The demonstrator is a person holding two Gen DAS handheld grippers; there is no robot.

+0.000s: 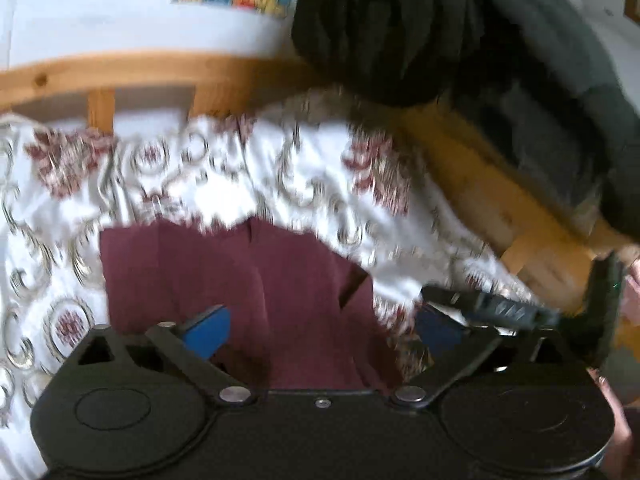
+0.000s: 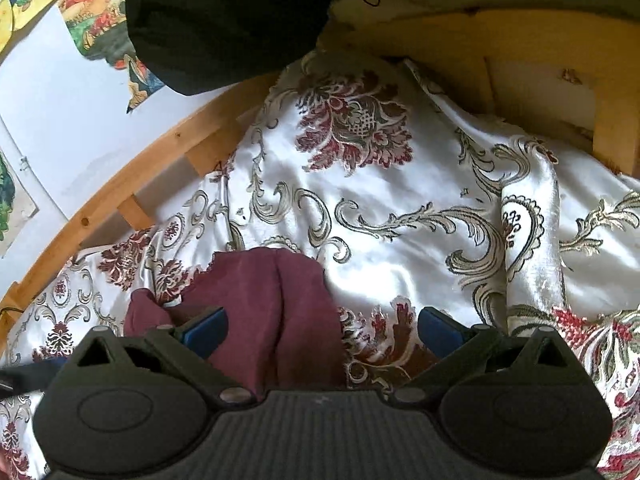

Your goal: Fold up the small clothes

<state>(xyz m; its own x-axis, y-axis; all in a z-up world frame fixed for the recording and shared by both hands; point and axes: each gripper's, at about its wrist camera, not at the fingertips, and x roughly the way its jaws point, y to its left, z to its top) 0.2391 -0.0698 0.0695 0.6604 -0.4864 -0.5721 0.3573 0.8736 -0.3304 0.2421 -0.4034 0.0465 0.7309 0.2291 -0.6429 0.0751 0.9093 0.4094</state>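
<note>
Gaping wide, left gripper (image 1: 322, 334) fingers empty, right gripper (image 2: 322, 332) likewise — maroon garment (image 2: 276, 312) beneath, ungripped.

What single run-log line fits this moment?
left tongs: open | right tongs: open | garment: maroon, on bedspread, unheld | fold: unfinished

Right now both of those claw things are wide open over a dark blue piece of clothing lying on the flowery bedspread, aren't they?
Almost. The garment is maroon, not dark blue; only the grippers' finger pads are blue. The right wrist view shows it clearly. The rest holds: the left gripper and right gripper are both wide open over it, and it lies on the flowery bedspread.
</note>
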